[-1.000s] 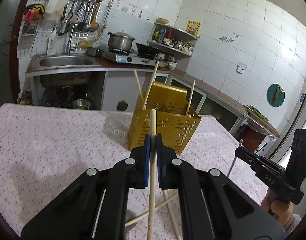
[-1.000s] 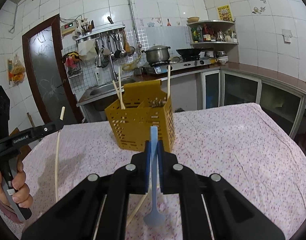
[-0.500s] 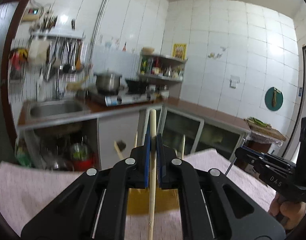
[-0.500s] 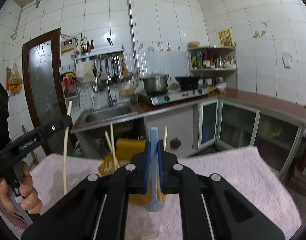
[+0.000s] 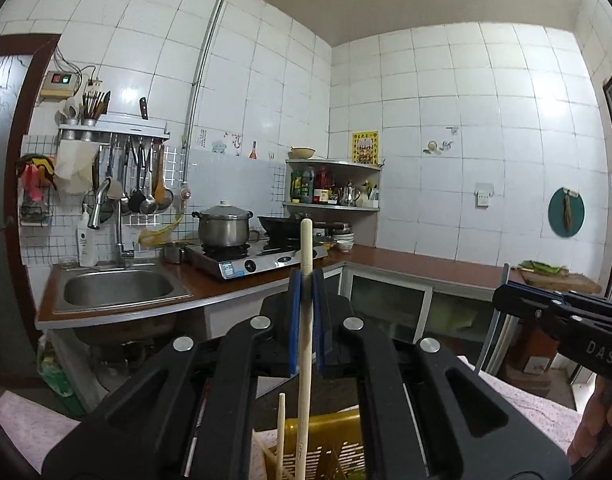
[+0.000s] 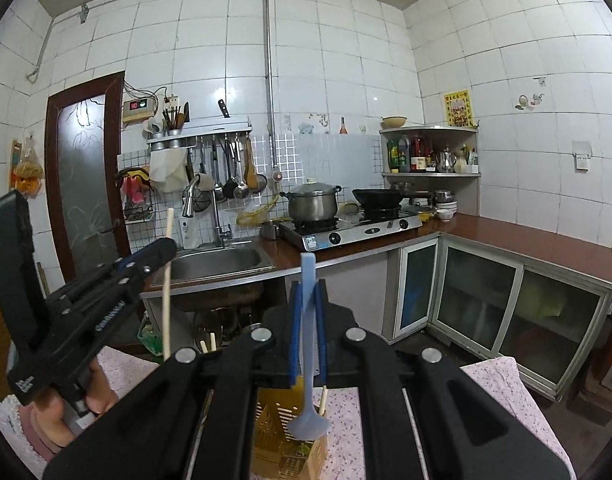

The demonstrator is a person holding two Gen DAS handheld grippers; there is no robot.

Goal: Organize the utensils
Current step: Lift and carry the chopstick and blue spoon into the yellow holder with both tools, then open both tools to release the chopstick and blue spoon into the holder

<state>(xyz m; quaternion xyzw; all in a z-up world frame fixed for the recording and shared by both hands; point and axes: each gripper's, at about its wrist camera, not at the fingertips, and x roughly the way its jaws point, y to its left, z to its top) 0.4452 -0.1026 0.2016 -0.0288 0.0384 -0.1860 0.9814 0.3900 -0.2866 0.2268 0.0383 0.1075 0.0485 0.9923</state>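
The yellow utensil basket (image 5: 326, 436) is mostly hidden behind the black jaws and cut off below.

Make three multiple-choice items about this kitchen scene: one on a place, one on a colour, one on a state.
1. Where does the pot stand?
A. in the sink
B. on the stove
C. on the shelf

2. What colour is the spoon?
A. blue
B. red
C. green

3. How is the left claw?
A. wide open
B. shut with nothing in it
C. shut on the chopstick

Answers:
1 B: the pot sits on a burner of the stove.
2 A: it is pale blue in the right claw.
3 C: both pads press the chopstick.
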